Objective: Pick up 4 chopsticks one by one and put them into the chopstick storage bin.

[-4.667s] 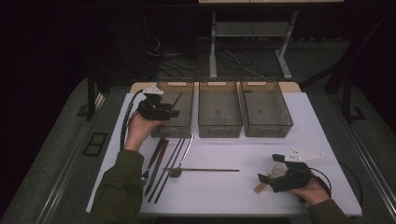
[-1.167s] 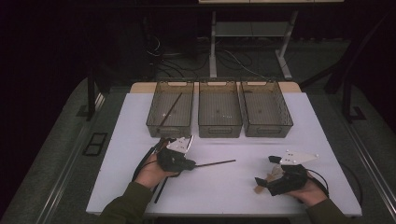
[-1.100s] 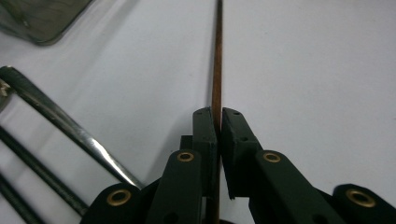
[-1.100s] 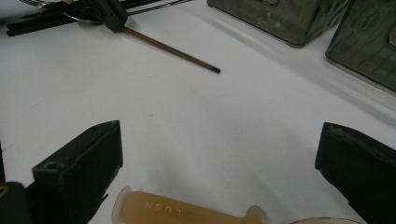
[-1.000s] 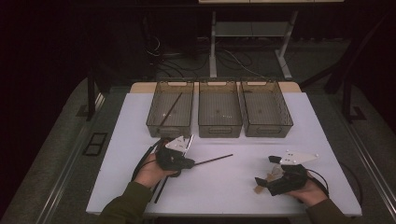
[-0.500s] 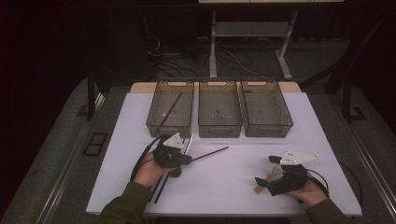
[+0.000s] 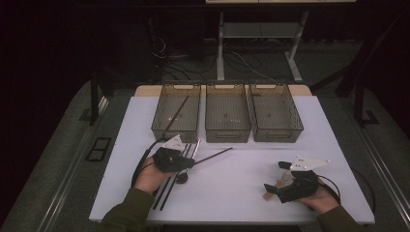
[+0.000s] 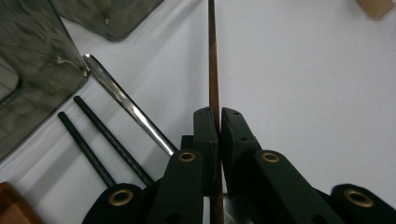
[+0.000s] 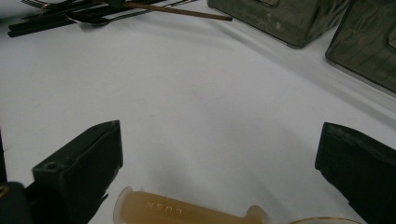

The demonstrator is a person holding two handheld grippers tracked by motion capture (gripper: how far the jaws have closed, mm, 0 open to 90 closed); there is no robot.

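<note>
**Operator A:** Status of the left gripper [image 7: 189, 162]?

**Operator B:** Its fingers [image 8: 205, 135] are clamped on a brown chopstick [image 8: 212, 60]. In the high view the stick [image 7: 212, 155] juts out ahead of the gripper toward the middle bin [image 7: 227, 133], its far end seemingly just clear of the worktop [image 7: 241, 179].

**Operator A:** And the right gripper [image 7: 278, 186]?

**Operator B:** Resting near the front right of the worktop. Its fingers [image 9: 79, 168] stand wide apart with nothing between them; a pale amber handle [image 9: 187, 212] lies just in front of them.

**Operator A:** Step in hand?

**Operator B:** By my reading, sorting utensils into bins. The grasp is complete; transport is due. The left bin [image 7: 176, 113] already holds one dark stick [image 7: 176, 113], so that bin is the probable destination.

**Operator A:** What remains at the pick site?

**Operator B:** Two black chopsticks [image 8: 98, 140] and a metal utensil handle [image 8: 126, 107] lie just beside the gripper, beside the left bin's corner.

**Operator A:** Requirements for the next move?

**Operator B:** Lift until the stick clears the bin rim. Swing the long end away from the middle bin. Align the stick with the bin's length before releasing, or the end may catch the wall.
</note>
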